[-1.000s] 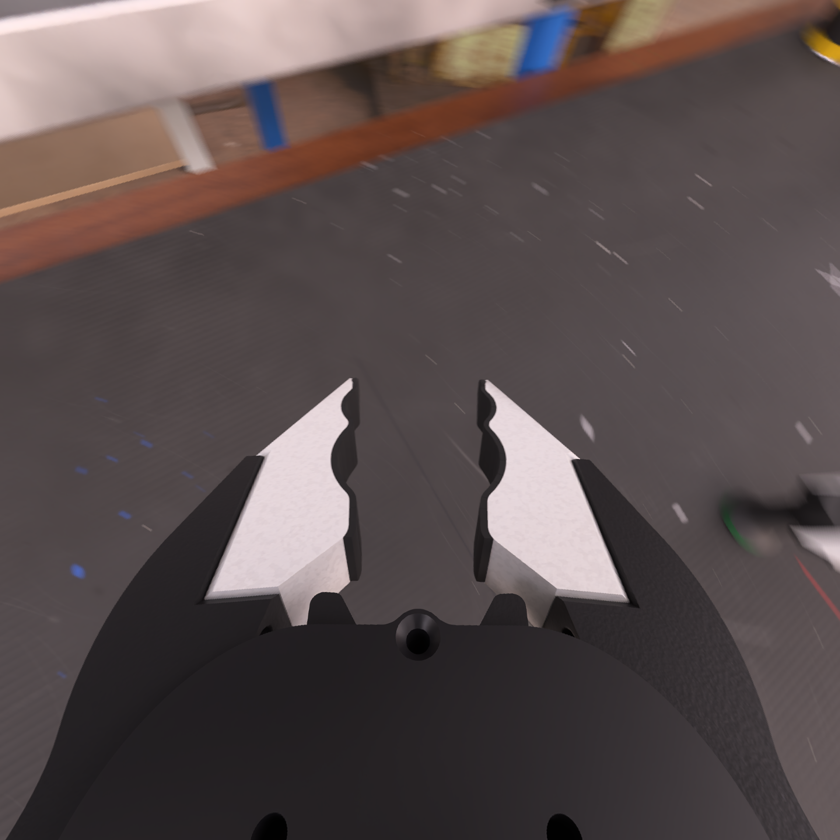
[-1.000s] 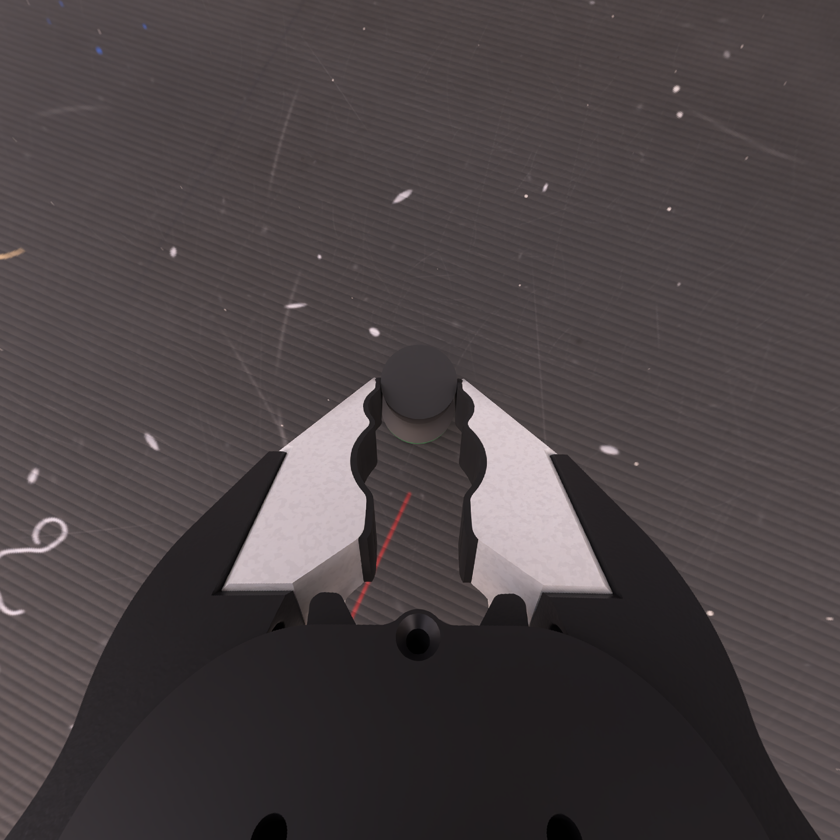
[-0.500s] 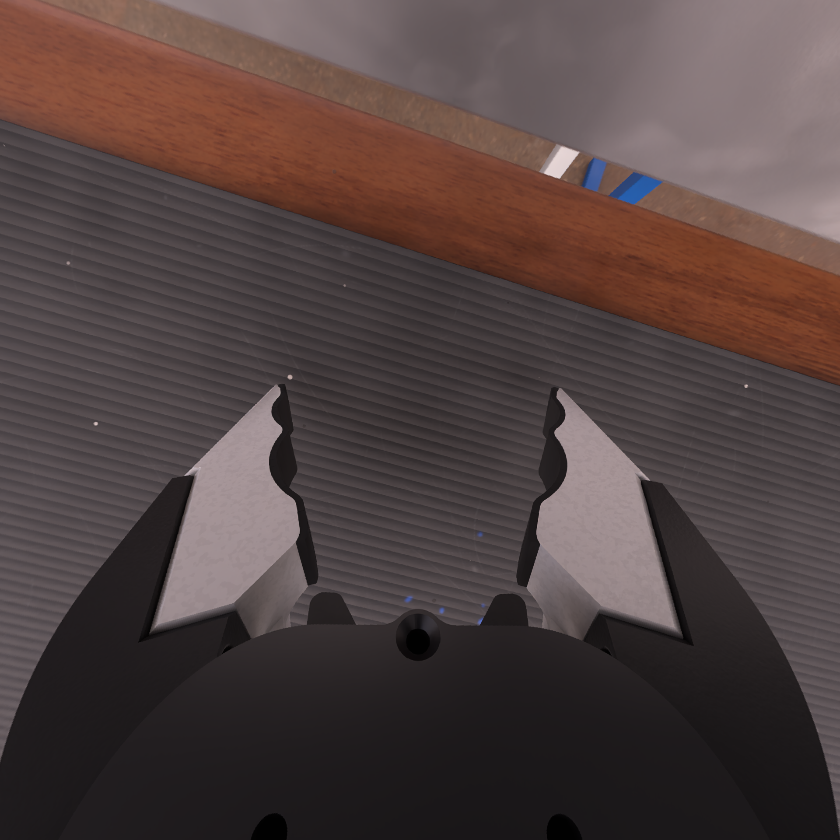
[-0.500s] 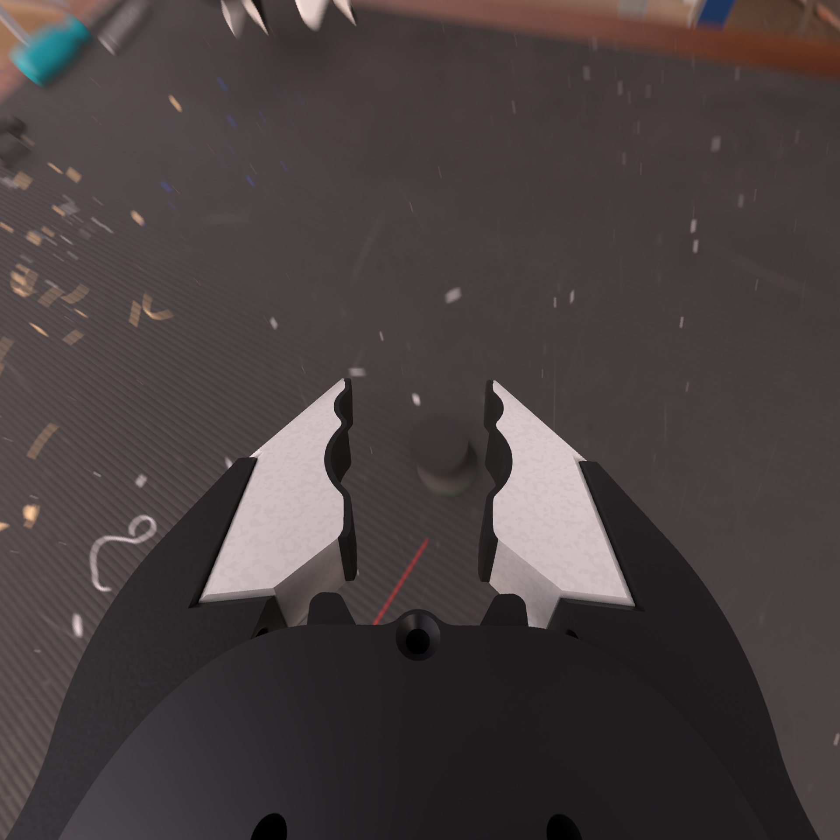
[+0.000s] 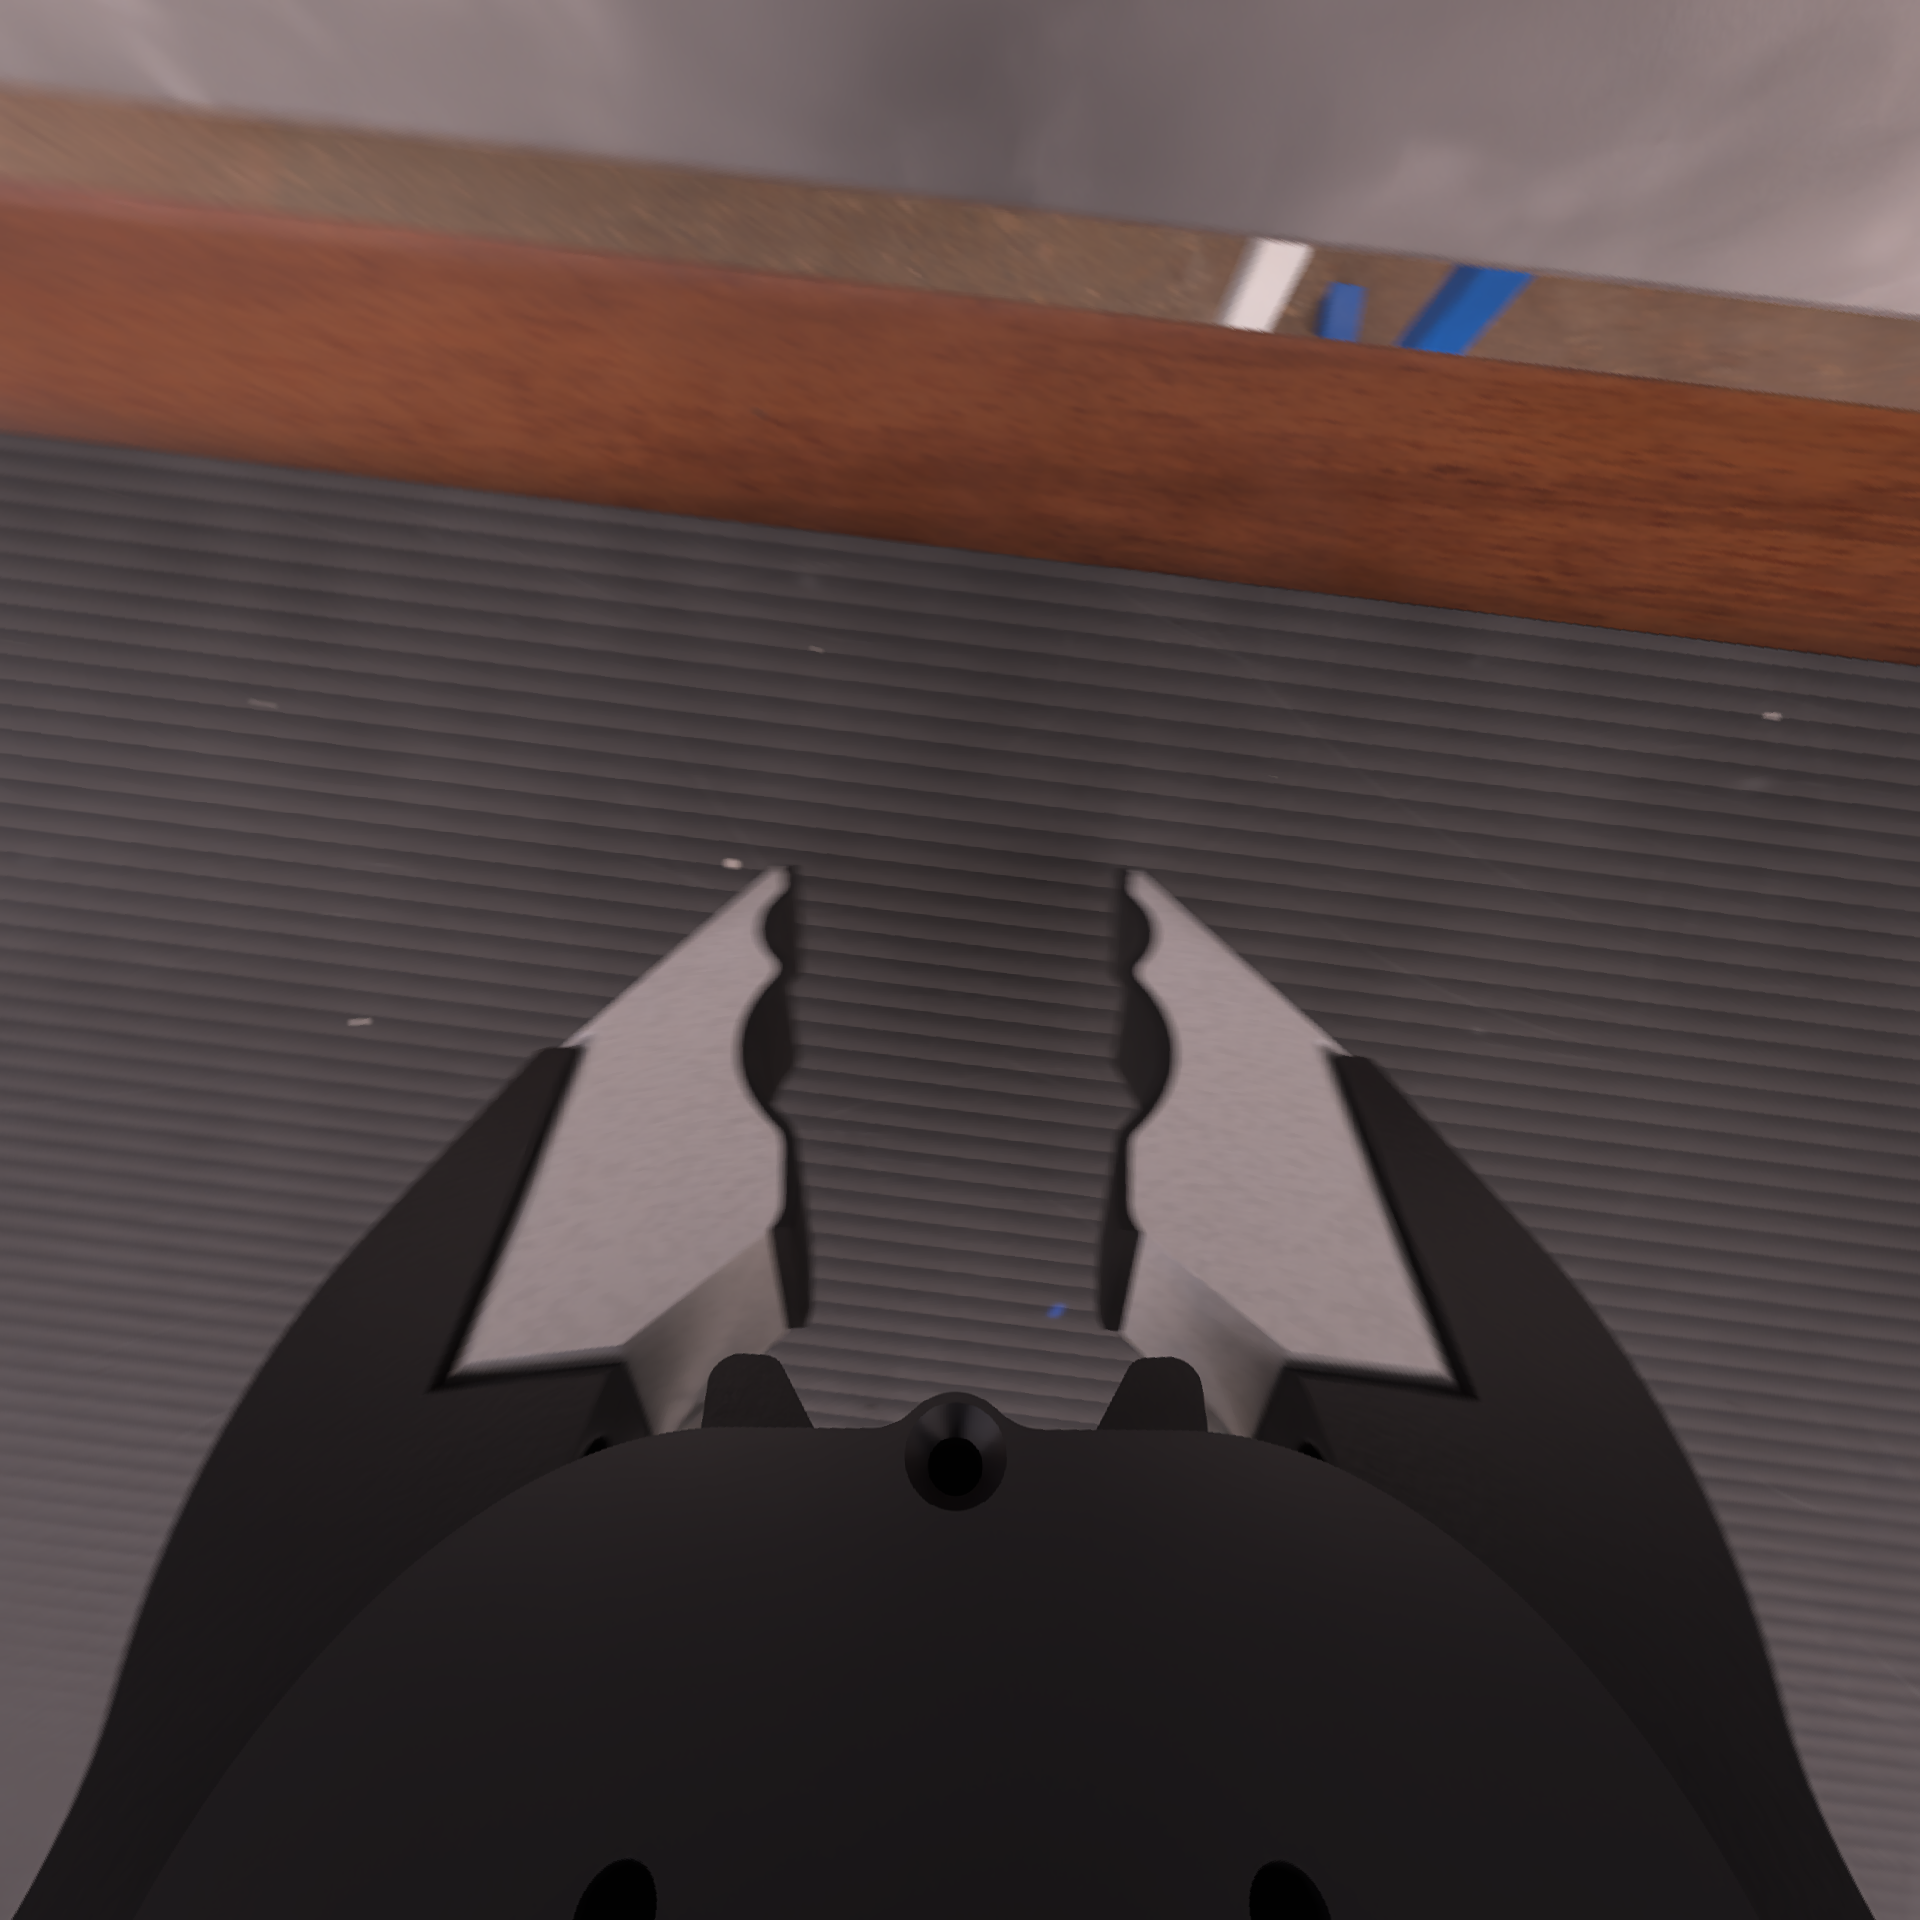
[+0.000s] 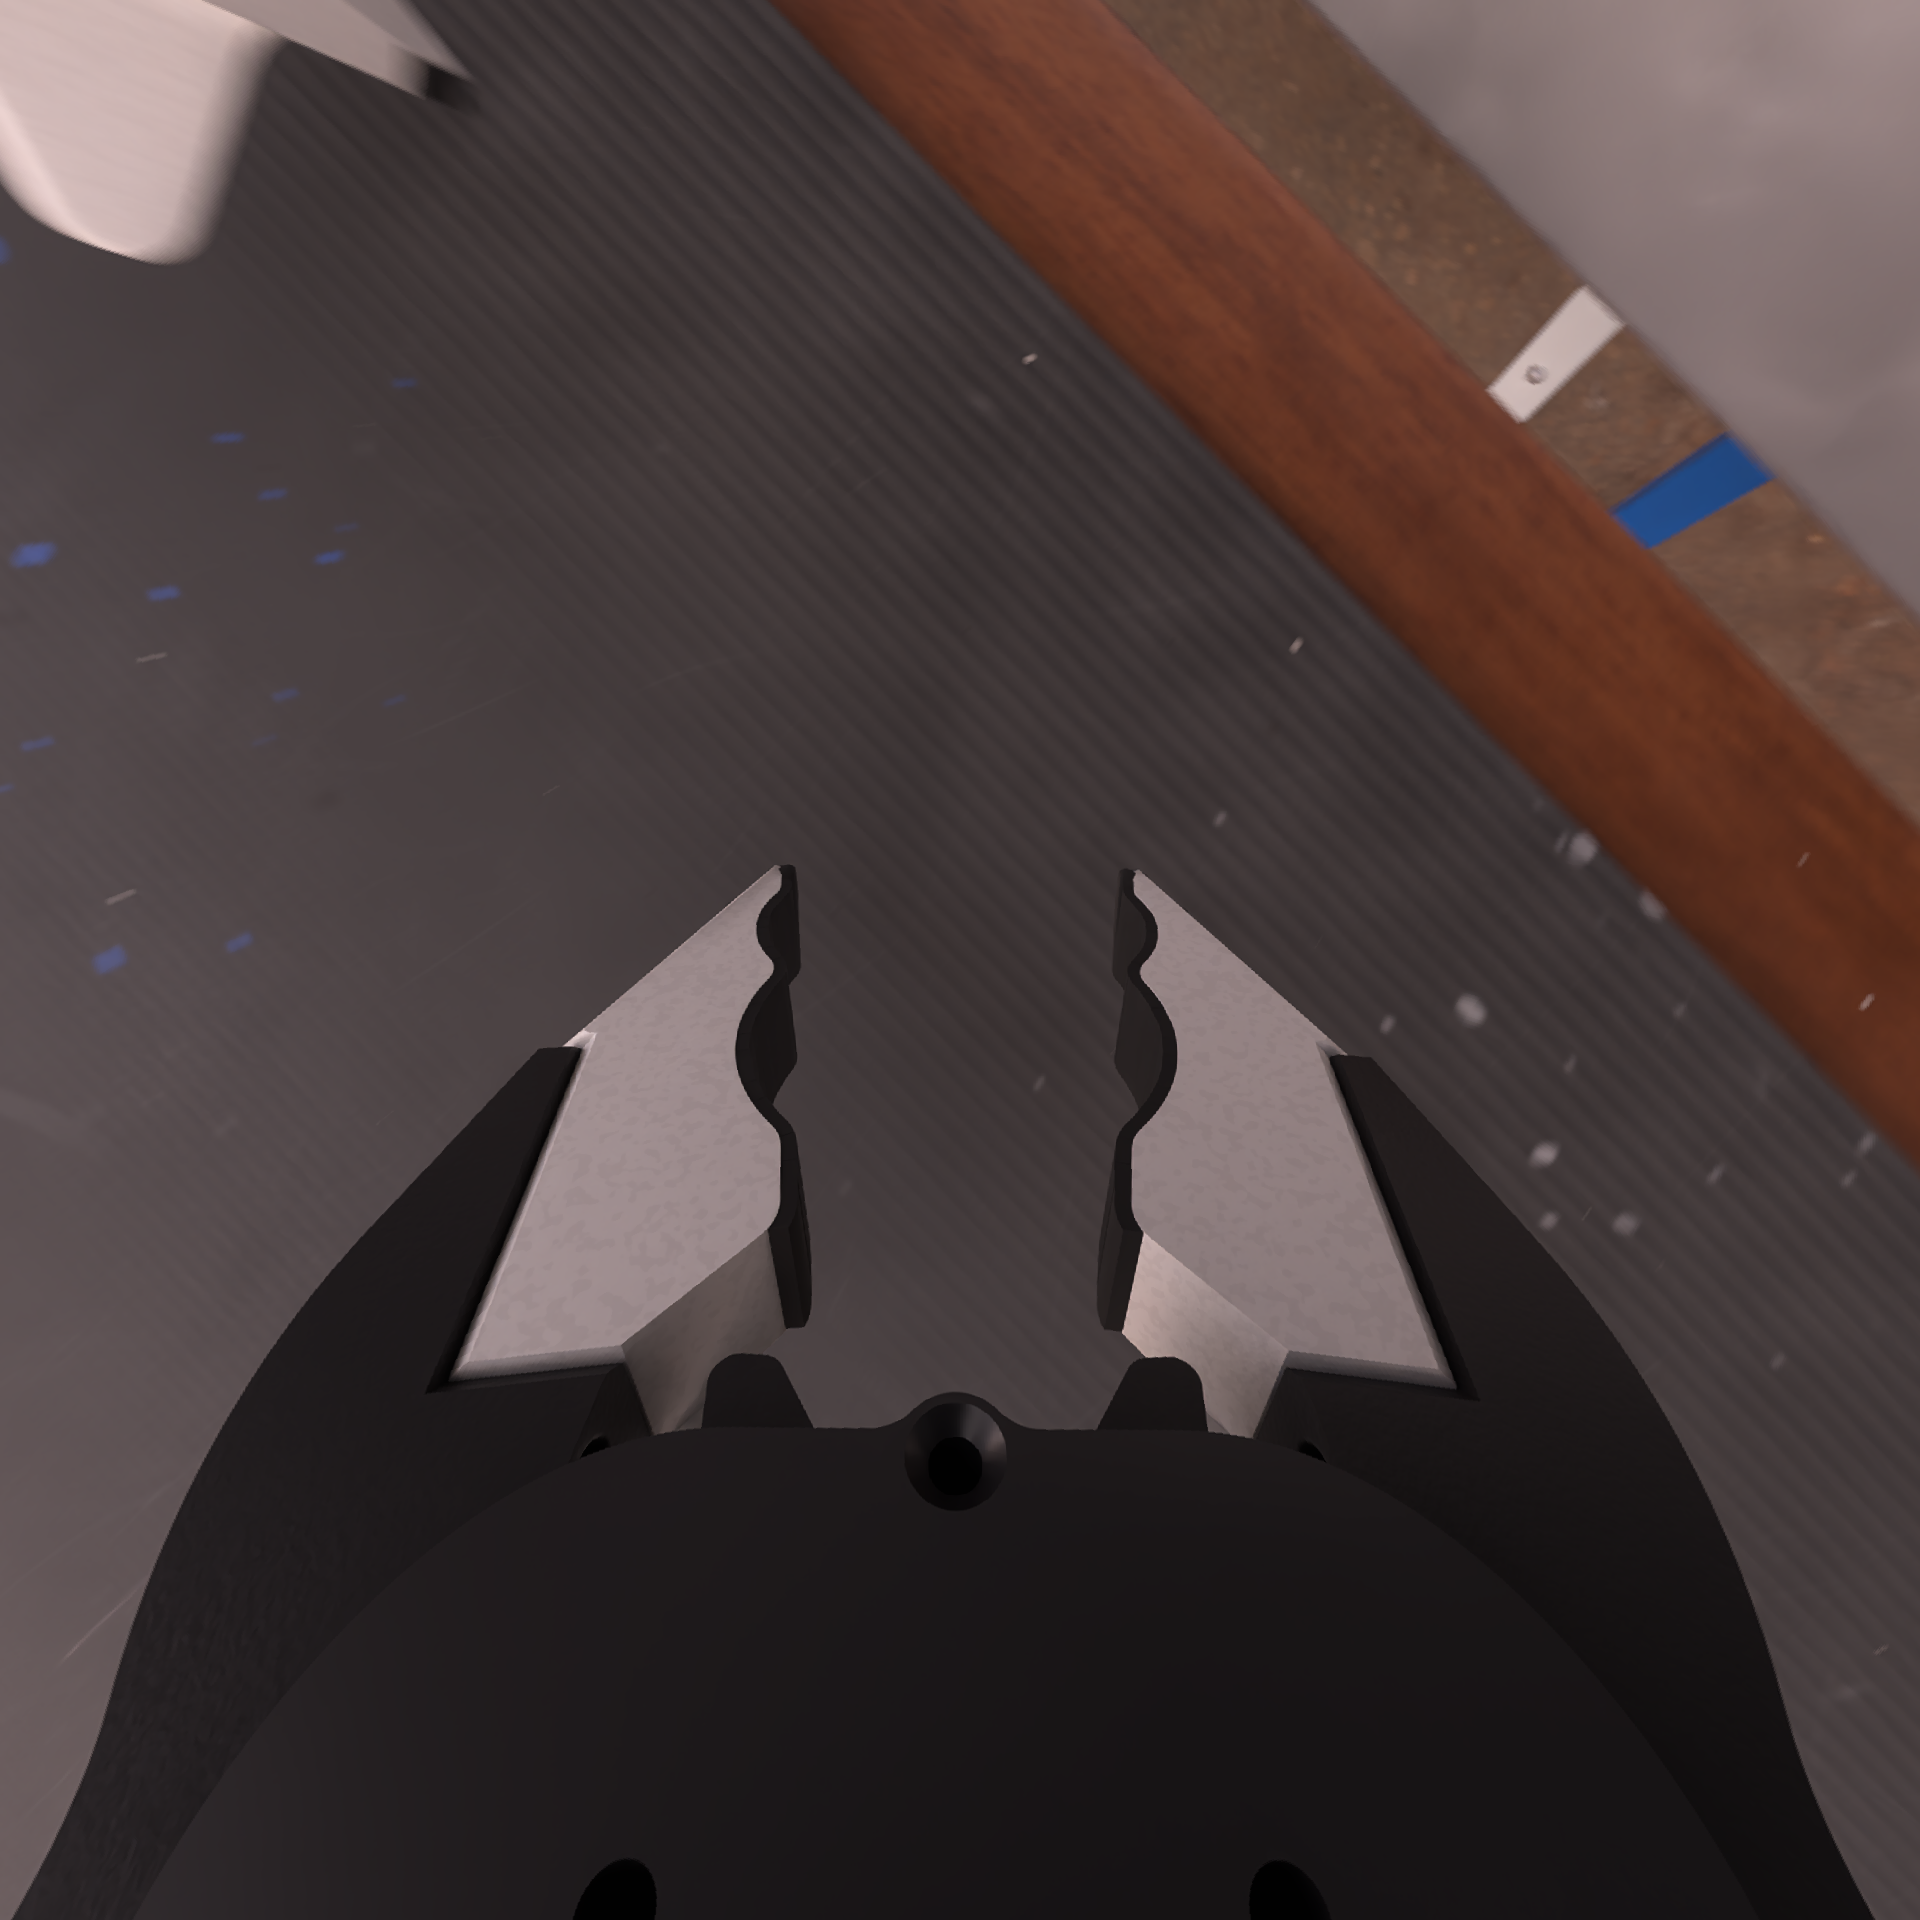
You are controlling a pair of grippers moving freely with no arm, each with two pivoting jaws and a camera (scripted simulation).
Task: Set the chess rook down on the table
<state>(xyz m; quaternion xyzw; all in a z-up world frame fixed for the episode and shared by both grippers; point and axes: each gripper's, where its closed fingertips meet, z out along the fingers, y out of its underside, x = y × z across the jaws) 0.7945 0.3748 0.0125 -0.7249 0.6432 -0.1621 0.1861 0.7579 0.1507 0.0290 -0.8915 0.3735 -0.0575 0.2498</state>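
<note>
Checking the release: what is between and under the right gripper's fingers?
Nothing sits between the open right gripper fingers; only the dark ribbed table mat shows beneath. The gripper's black body hides the mat nearer the camera; no rook is in view.

Black tool (image 5: 956,883); scalloped silver fingers (image 5: 665,1164)

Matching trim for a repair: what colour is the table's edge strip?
Reddish-brown wood grain, bordering the dark ribbed mat. The edge strip shows best in the left wrist view.

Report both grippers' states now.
Left gripper: open, holding nothing.
Right gripper: open, holding nothing; chess rook not in view.
</note>
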